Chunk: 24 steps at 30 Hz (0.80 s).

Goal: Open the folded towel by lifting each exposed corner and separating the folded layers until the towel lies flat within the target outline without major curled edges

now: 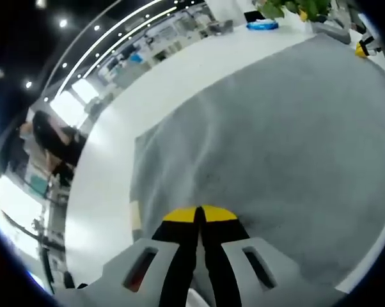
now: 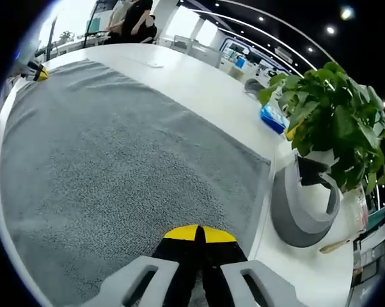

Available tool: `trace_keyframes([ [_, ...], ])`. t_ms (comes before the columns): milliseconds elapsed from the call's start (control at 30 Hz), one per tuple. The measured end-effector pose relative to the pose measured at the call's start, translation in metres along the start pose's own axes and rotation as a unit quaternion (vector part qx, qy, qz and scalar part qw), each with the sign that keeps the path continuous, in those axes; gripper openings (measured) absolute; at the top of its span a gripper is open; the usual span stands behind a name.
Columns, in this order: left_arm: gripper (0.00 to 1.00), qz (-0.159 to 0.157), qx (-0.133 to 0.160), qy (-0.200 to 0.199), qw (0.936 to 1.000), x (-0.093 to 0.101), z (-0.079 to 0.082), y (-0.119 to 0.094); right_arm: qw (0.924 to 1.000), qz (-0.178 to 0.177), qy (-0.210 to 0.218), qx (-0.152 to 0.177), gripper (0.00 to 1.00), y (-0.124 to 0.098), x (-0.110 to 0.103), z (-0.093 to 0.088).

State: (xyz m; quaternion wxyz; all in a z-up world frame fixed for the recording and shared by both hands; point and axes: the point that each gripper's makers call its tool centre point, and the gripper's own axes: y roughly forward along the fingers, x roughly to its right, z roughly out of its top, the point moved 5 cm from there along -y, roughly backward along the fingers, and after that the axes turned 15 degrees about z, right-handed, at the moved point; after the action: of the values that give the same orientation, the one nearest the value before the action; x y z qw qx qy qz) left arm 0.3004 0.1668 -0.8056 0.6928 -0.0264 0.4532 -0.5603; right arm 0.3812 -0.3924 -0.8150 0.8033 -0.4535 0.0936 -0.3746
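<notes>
You are holding both tongs closed, yellow tips pressed together on the grey towel [image 1: 275, 128]: the left tongs [image 1: 199, 214] at bottom centre of the left gripper view, the right tongs [image 2: 199, 233] likewise in the right gripper view. The towel is spreading across the white counter [image 2: 224, 102]. It looks soft and limp; pinch its edge near a corner, lifting gently.

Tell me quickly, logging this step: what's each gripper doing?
Left gripper: closed, pinching the grey terry towel at its edge.
Right gripper: closed, pinching the same towel.
</notes>
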Motion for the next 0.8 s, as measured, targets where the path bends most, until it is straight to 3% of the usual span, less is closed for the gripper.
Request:
trace_keyframes([
  [133, 0.01, 0.000, 0.003, -0.016, 0.9999, -0.001, 0.000, 0.002, 1.0000, -0.005, -0.001, 0.004, 0.00, 0.002, 0.003, 0.001],
  [200, 0.01, -0.006, 0.001, -0.034, 0.9994, -0.002, -0.001, 0.003, 0.9993, -0.008, 0.014, 0.033, 0.00, 0.004, 0.005, 0.000],
  [333, 0.01, -0.021, 0.001, -0.071, 0.9972, -0.003, -0.002, 0.003, 0.9981, -0.004, 0.025, 0.057, 0.00, 0.002, 0.006, -0.004],
  [467, 0.02, -0.027, 0.024, -0.054, 0.9979, -0.001, -0.004, 0.000, 0.9971, 0.000, 0.032, 0.069, 0.02, -0.002, 0.005, -0.005],
  [500, 0.02, -0.022, 0.021, -0.056, 0.9980, 0.002, -0.005, -0.006, 0.9983, -0.020, 0.010, 0.055, 0.03, -0.008, 0.007, -0.005],
  [600, 0.02, -0.031, 0.010, -0.069, 0.9971, 0.000, -0.008, -0.020, 0.9920, -0.038, 0.005, 0.120, 0.02, -0.028, -0.002, 0.014],
  [667, 0.02, -0.035, 0.049, -0.093, 0.9939, 0.001, -0.003, -0.039, 0.9916, -0.033, -0.010, 0.125, 0.03, -0.042, -0.010, 0.020],
  [800, 0.05, -0.052, 0.078, -0.154, 0.9836, -0.001, 0.005, -0.075, 0.9892, -0.028, -0.036, 0.140, 0.04, -0.067, -0.028, 0.027],
])
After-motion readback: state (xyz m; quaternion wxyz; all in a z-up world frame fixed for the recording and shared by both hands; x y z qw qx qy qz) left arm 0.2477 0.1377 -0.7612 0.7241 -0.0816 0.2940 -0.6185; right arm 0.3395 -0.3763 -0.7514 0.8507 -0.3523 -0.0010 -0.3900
